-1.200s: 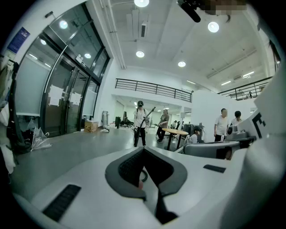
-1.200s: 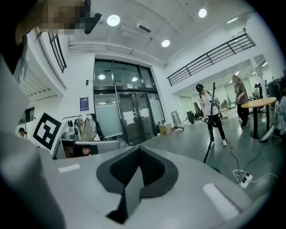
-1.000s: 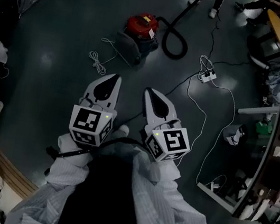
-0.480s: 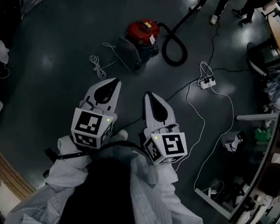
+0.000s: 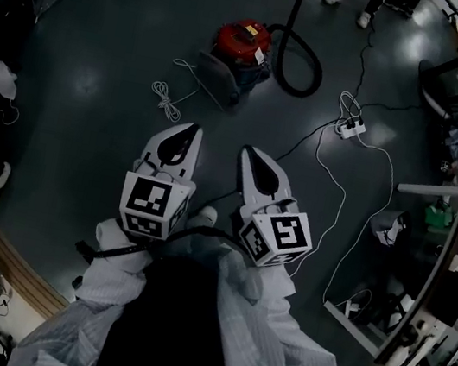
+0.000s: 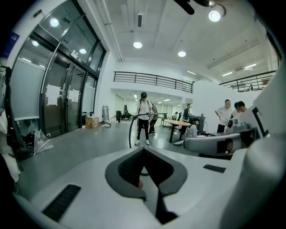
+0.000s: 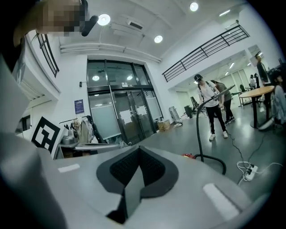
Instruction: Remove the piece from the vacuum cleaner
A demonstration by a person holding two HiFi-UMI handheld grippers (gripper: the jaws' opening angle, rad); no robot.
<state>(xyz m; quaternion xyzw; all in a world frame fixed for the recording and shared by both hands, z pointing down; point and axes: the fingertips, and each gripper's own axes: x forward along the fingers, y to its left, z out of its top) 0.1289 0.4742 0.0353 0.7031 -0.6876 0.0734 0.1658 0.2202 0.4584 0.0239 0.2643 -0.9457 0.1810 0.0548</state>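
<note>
Since a second ago the red vacuum cleaner (image 5: pixel 243 42) has slid slightly up and right in the head view, and the person (image 7: pixel 210 107) holding its black hose (image 5: pixel 305 73) now shows there only as feet at the top edge. It stands on the floor (image 5: pixel 90 74), well ahead of both grippers, a grey part (image 5: pixel 216 79) against its near side. The left gripper (image 5: pixel 191 129) and right gripper (image 5: pixel 248 151) stay side by side, jaws closed on nothing. The vacuum's yellow label and a blue wall sign (image 7: pixel 79 106) are too small to read.
</note>
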